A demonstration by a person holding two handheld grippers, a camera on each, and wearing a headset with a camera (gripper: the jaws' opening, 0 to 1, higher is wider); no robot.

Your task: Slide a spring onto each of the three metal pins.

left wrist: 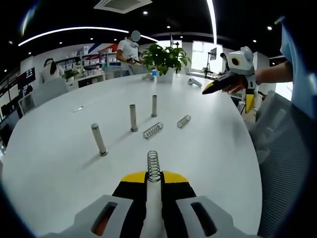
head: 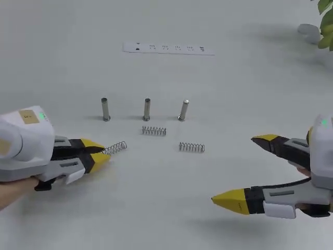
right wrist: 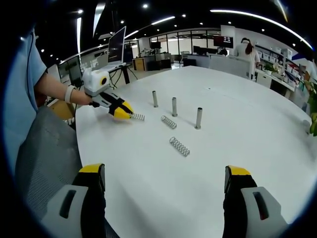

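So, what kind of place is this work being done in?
Most likely an open-plan office: the large white table stands among desks, one with a monitor, and there is a potted plant and strip ceiling lights overhead.

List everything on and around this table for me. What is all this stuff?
Table: one, white, under everything.
Metal pins: three, silver, standing in a row mid-table.
Springs: three, silver; two lying just in front of the pins, one held at the left.
Power strip: one, white, at the far side of the table.
Plant: one, green leaves, at the far right corner.
People: at least two, in the office behind the table.
Left gripper: one, white with yellow-tipped jaws, shut on the end of a spring.
Right gripper: one, same colours, jaws wide open, at the right above the table.
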